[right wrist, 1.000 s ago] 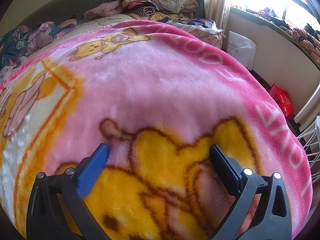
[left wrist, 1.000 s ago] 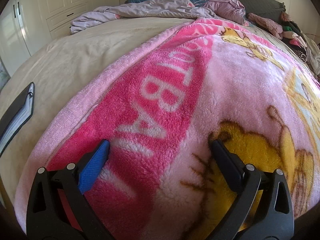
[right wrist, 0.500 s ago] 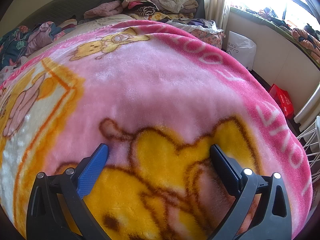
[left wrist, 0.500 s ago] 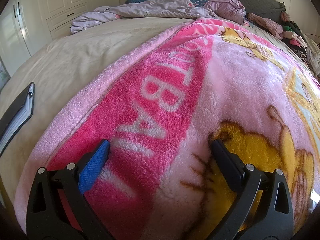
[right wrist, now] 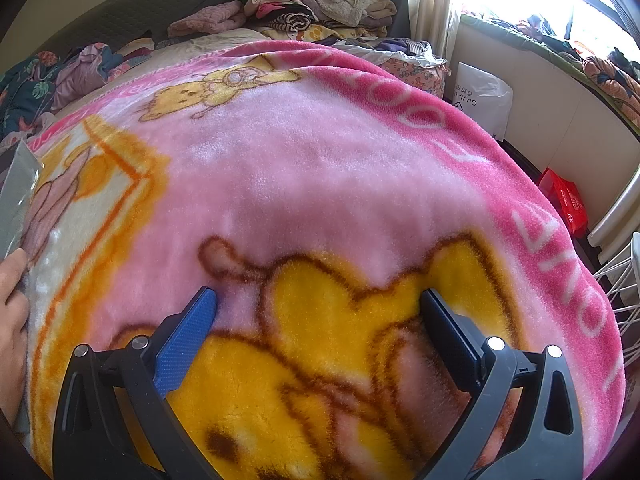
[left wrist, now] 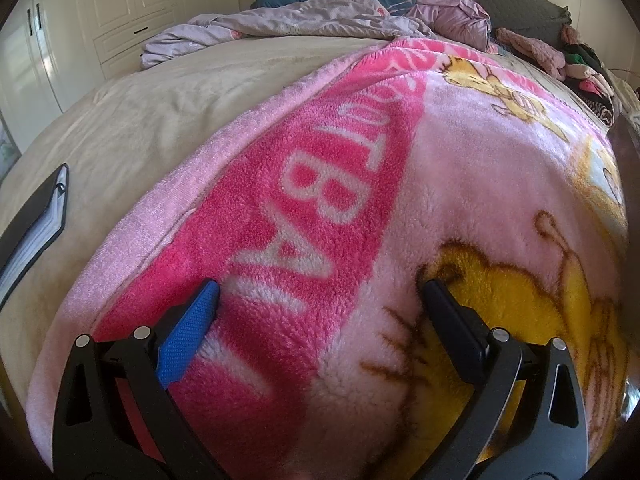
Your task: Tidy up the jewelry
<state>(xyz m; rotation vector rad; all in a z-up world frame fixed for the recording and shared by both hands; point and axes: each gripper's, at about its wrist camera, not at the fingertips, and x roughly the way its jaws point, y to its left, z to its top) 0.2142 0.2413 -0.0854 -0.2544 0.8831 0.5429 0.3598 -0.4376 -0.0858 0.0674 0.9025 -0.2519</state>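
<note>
No jewelry shows in either view. My left gripper (left wrist: 318, 292) is open and empty, resting low over a pink fleece blanket (left wrist: 320, 208) with cartoon bears. My right gripper (right wrist: 318, 298) is open and empty over the same blanket (right wrist: 320, 168), above a yellow bear print. At the left edge of the right wrist view a bare hand (right wrist: 12, 308) holds a grey, shiny flat thing (right wrist: 16, 200) above the blanket. A dark edge (left wrist: 626, 168) shows at the far right of the left wrist view.
A black binder (left wrist: 36, 228) lies on the beige sheet (left wrist: 160, 120) to the left. Crumpled bedding (left wrist: 320, 20) and clothes (right wrist: 320, 4) pile up at the bed's far end. A white bag (right wrist: 482, 100), a red bag (right wrist: 564, 204) and a white wire rack (right wrist: 624, 280) stand right of the bed.
A hand with a grey flat thing has come into the right wrist view at the left edge, and a dark edge has appeared at the left view's right. Both grippers have stayed put.
</note>
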